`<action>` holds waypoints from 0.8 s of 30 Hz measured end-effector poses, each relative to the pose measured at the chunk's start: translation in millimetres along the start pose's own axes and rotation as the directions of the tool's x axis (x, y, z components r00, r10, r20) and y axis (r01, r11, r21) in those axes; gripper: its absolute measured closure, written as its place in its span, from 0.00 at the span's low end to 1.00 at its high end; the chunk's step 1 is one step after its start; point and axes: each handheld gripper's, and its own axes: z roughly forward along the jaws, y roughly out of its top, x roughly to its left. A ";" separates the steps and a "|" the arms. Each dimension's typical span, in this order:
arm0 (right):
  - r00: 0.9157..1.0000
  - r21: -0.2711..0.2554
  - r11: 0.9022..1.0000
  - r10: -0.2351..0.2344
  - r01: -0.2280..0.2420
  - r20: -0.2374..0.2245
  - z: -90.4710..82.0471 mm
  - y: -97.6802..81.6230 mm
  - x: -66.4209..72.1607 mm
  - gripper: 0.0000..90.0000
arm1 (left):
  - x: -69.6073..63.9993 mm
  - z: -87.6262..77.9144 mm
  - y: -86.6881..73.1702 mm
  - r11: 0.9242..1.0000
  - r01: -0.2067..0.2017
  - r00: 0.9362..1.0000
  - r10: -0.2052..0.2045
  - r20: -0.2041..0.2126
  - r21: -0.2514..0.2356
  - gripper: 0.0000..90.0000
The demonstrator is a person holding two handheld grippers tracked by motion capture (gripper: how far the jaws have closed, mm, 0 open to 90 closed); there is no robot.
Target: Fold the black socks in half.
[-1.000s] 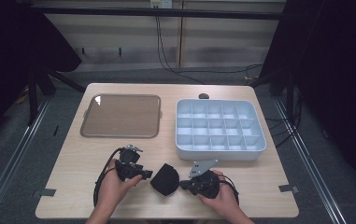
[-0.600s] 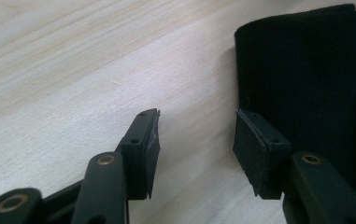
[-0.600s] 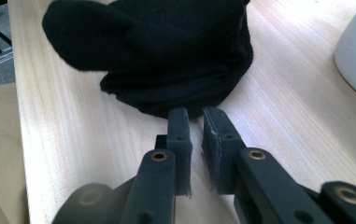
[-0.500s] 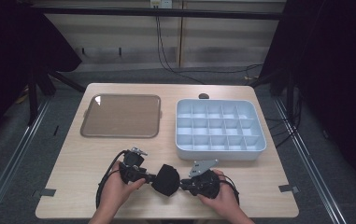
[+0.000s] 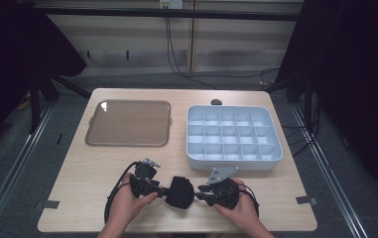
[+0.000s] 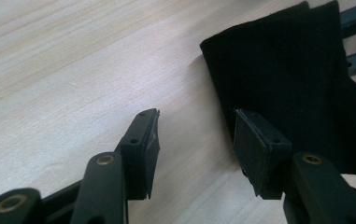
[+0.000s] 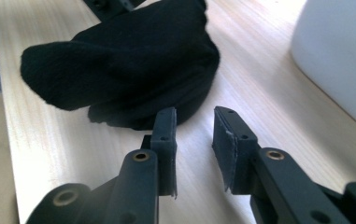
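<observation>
A black folded cloth (image 5: 179, 192) lies near the table's front edge between my two grippers. My left gripper (image 5: 162, 190) points right at it. In the left gripper view its jaws (image 6: 196, 126) stand open over bare wood, and the right jaw's tip overlaps the edge of the cloth (image 6: 297, 79). My right gripper (image 5: 200, 191) points left at the cloth. Its jaws (image 7: 194, 121) have just been opening and hold nothing; the cloth (image 7: 133, 65) lies just beyond the left jaw's tip.
A brown tray (image 5: 128, 123) lies at the back left. A white compartment box (image 5: 231, 136) stands at the back right, its wall (image 7: 339, 51) close to my right gripper. A small dark object (image 5: 216, 102) sits behind the box.
My left gripper has edged right, closer to the cloth. The right hand has stayed in place at the cloth's right side.
</observation>
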 end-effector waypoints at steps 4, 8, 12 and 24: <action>1.000 -0.007 1.000 0.025 -0.025 0.018 -6.6 -0.8 -5.1 0.74 | -3.1 0.7 -0.1 1.000 -0.002 1.000 0.002 0.007 -0.001 0.55; 0.998 -0.021 0.999 0.050 -0.049 0.047 -16.3 0.3 -11.4 0.67 | -7.0 1.3 0.2 1.000 -0.014 1.000 0.014 0.012 0.003 0.55; 0.996 -0.040 0.997 0.071 -0.069 0.063 -23.5 4.1 -15.0 0.63 | -10.6 2.6 0.7 1.000 -0.023 0.999 0.023 0.022 0.011 0.55; 0.998 -0.050 0.998 0.030 -0.027 0.063 -26.4 28.9 -7.3 0.55 | -17.8 6.5 2.3 0.999 -0.035 0.999 0.035 0.036 0.012 0.54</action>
